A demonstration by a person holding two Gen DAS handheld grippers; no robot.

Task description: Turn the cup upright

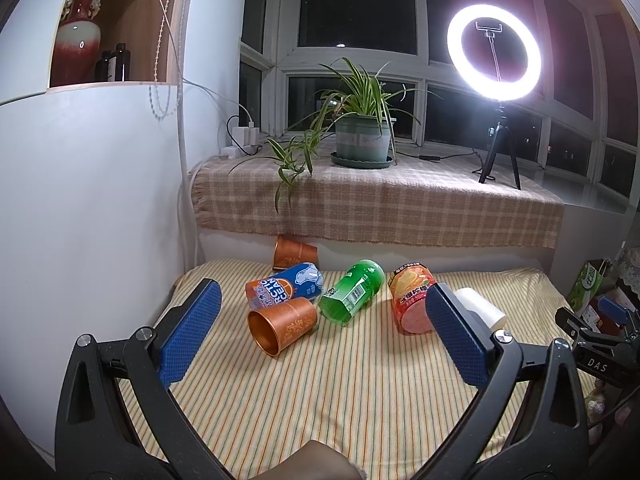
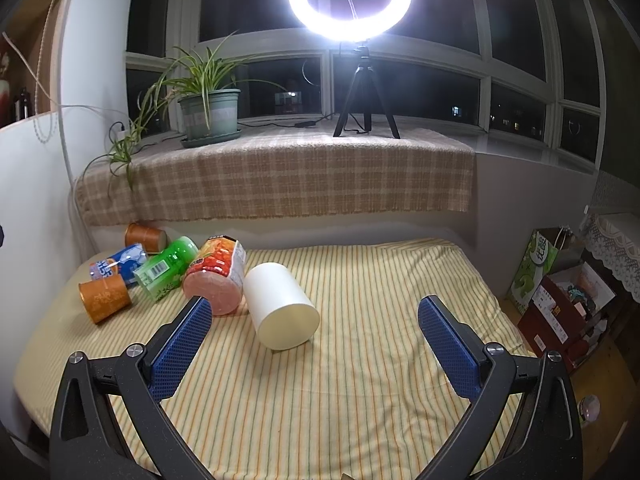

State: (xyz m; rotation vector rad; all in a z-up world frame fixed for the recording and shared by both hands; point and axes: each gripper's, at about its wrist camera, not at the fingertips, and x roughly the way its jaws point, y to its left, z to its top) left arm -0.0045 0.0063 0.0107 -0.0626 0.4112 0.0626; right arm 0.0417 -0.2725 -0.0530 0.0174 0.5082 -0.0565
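Note:
Several cups lie on their sides on the striped cloth. A copper cup lies with its mouth toward me, just ahead of my open, empty left gripper. Behind it lie a blue-orange cup, a green cup, a red-orange cup, a white cup and a second copper cup. In the right wrist view the white cup lies just ahead of my open, empty right gripper, left of its centre. The red-orange cup lies beside it.
A white wall borders the cloth on the left. A checked-cloth windowsill behind holds a potted plant and a ring light on a tripod. Bags and boxes stand to the right of the bed.

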